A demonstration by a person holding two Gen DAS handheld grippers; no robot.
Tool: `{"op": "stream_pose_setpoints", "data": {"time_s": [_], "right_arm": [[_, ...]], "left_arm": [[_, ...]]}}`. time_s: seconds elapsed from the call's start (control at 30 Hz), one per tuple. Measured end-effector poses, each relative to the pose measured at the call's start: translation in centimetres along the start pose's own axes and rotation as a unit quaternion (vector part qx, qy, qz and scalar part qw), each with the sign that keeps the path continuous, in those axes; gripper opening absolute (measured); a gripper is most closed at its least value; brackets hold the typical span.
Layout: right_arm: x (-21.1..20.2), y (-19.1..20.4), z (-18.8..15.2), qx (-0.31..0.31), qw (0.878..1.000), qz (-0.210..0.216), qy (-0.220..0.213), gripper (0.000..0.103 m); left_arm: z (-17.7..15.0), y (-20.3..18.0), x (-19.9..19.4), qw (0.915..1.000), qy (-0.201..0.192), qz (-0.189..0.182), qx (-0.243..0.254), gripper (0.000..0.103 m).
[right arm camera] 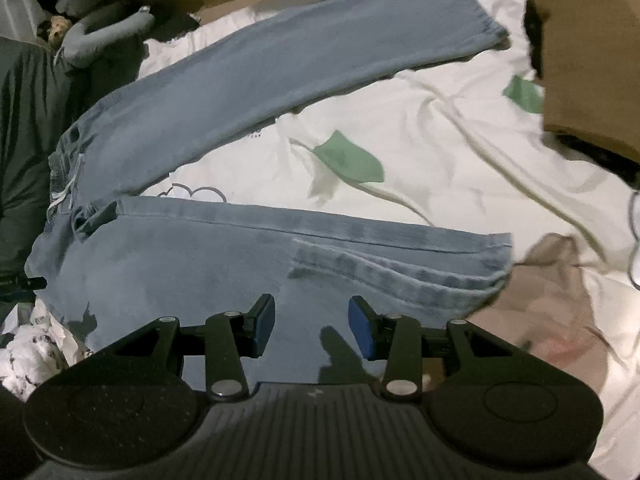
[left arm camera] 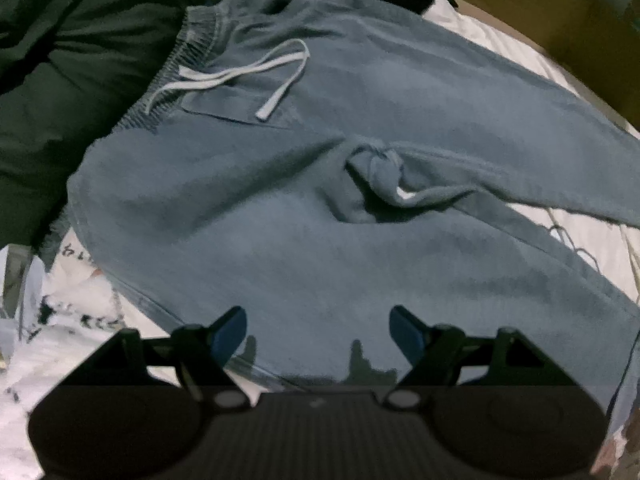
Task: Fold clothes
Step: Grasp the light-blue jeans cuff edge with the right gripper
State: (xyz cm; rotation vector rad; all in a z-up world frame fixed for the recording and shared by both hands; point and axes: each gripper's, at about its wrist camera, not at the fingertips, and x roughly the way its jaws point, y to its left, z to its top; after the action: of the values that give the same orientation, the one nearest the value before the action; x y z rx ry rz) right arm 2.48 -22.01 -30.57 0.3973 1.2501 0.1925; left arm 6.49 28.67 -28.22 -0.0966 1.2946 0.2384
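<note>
Most of what we see is a bed covered by a white sheet (right arm camera: 460, 152) printed with green leaf shapes, rumpled into soft creases. Across it lie the blue trousers (right arm camera: 180, 264), spread out with their two legs apart in a V: the far leg (right arm camera: 300, 60) runs up toward the top right of the right wrist view, the near leg (right arm camera: 360, 248) lies straight across just ahead of our right gripper, and bare sheet shows between them. In the left wrist view the same trousers (left arm camera: 248, 240) fill the picture from the seat end, their elastic waistband (left arm camera: 192, 44) toward the upper left against a dark green quilt (left arm camera: 52, 80). A pale drawstring (left arm camera: 256, 76) trails loosely over the cloth below the waistband, and the crotch is bunched into a small knot of folds (left arm camera: 380, 180).

A pinkish cloth (right arm camera: 560, 292) lies on the sheet beside the near leg's hem. A grey stuffed toy (right arm camera: 100, 36) rests at the top left of the right wrist view.

Our left gripper (left arm camera: 318, 328) hovers above the seat of the trousers, jaws wide apart and holding nothing. Our right gripper (right arm camera: 312, 328) hangs above the near leg, jaws likewise apart and empty.
</note>
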Motion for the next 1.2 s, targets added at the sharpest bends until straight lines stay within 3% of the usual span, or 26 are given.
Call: {"op": "stream_pose_setpoints", "data": {"time_s": [0.33,0.47,0.9,0.93,1.03,1.2], "right_arm": [[5.8,0.9,1.9,0.029,0.999,-0.011,0.043,0.049],[7.5,1.2,2.6,0.035,0.997,-0.030,0.057,0.056],[9.6,1.8,3.8,0.057,0.992,-0.077,0.077,0.059],[9.6,1.8,3.8,0.059,0.992,-0.080,0.077,0.057],[9.7,1.9,3.9,0.064,0.991,-0.089,0.077,0.035],[8.2,0.2,3.4,0.091,0.992,-0.055,0.068,0.024]], "left_arm": [[-1.0,0.4,2.0,0.9999,0.015,-0.002,-0.002,0.080],[-1.2,1.0,2.5,0.9997,0.018,-0.004,-0.013,0.080],[-2.1,3.3,3.5,0.9983,0.024,0.004,-0.052,0.080],[-2.2,3.5,3.5,0.9981,0.024,0.005,-0.057,0.080],[-2.6,4.3,3.4,0.9973,0.027,0.009,-0.068,0.080],[-3.3,5.0,3.3,0.9960,0.030,0.009,-0.084,0.080]]}}
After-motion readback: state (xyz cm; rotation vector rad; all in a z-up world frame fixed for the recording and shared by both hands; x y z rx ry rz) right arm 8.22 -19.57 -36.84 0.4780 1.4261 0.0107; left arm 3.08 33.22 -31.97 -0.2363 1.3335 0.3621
